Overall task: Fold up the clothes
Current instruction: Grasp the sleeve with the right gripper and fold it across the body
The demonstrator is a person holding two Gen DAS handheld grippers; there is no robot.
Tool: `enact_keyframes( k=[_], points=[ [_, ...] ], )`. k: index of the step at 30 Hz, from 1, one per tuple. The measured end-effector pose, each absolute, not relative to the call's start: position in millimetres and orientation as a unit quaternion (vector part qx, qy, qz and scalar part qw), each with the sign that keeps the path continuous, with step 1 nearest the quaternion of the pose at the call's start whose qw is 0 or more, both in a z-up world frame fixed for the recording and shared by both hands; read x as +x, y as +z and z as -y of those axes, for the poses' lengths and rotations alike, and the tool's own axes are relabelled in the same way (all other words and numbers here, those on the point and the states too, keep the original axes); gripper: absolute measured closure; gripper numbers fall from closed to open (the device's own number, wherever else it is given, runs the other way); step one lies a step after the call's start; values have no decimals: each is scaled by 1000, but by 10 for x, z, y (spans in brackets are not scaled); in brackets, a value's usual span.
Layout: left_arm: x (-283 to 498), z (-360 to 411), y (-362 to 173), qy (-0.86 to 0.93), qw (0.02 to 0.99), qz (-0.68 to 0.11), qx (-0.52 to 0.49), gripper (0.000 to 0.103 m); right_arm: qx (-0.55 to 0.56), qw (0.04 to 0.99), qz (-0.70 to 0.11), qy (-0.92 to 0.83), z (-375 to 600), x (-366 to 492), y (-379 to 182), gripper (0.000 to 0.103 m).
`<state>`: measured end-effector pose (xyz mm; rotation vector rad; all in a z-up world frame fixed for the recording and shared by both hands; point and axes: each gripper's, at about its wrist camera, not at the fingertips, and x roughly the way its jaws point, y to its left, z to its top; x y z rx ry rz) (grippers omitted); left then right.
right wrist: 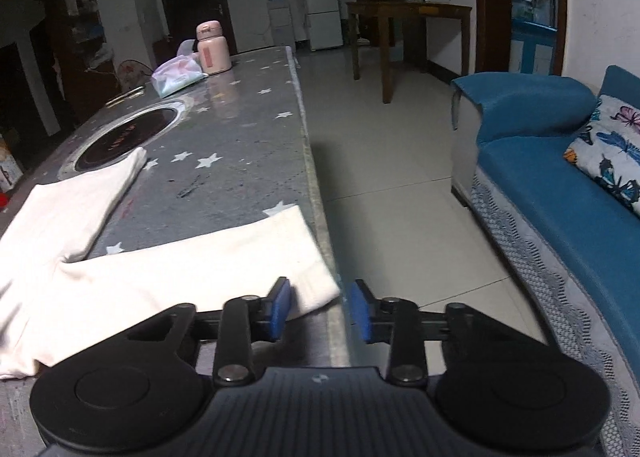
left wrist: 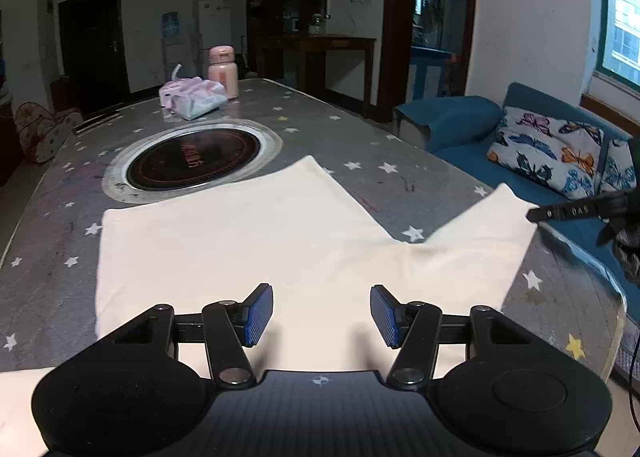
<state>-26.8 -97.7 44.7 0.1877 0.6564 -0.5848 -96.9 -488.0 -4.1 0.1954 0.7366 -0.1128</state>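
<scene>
My right gripper hangs released at the table's right edge, beside the white garment. My left gripper is released over it.

Dim room: pale tiled floor, blue sofa, wooden table, white fridge, bright window.

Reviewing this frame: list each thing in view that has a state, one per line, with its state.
white garment: spread flat on the table, not yet folded, one sleeve end at the table edge
left gripper: open, above the garment, holding nothing
right gripper: open, at the sleeve end, not gripping it
pink bottle: upright, lid on
tissue pack: lying on the table
</scene>
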Motion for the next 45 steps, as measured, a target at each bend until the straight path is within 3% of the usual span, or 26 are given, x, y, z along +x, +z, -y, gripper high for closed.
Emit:
enact_keyframes(
  k=[1,4,7,26,36,45],
  points=[
    [-270,1006,440,-286,899,-318,94,46,97,927,-358,-55,4880,-971,-34,85],
    [-290,1078,418,-294,895,-319,99,46,100,930,-349,-64,4862,-986,12,96],
    [-303,1170,386,-307,889,-322,106,46,105,935,-332,-67,4858,-1037,101,98],
    [-345,1513,122,-342,869,-333,134,46,71,961,-266,-22,4530,-1017,930,99],
    [-397,759,457,-288,909,-290,84,36,0,968,-242,72,3668,-775,1485,99],
    [-475,-83,552,-209,937,-277,41,34,-55,946,-254,194,2515,-486,1514,99]
  ],
)
